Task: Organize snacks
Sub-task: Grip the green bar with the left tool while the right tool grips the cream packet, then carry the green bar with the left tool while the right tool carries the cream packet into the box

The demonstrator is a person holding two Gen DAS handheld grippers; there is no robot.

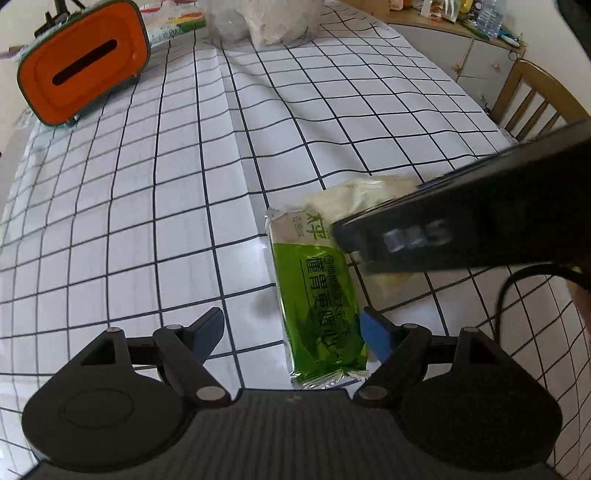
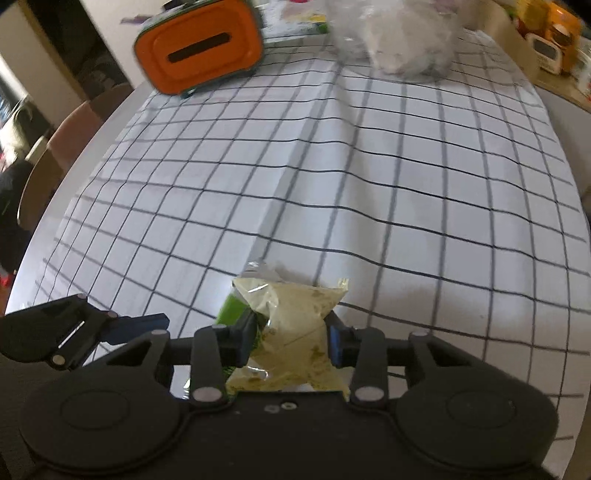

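Observation:
A green snack packet (image 1: 317,306) lies on the checked tablecloth, its near end between the fingers of my left gripper (image 1: 295,332), which is open around it. A pale yellow snack packet (image 1: 365,195) lies just beyond it, partly hidden by my right gripper (image 1: 461,232) coming in from the right. In the right wrist view my right gripper (image 2: 291,339) is shut on the pale yellow packet (image 2: 291,317); a bit of the green packet (image 2: 231,312) shows to its left, and the left gripper's finger (image 2: 136,325) further left.
An orange box with a slot (image 1: 83,62) stands at the far left of the table, also in the right wrist view (image 2: 199,44). A clear plastic bag (image 2: 391,33) sits at the far edge. A wooden chair (image 1: 532,99) stands at the right.

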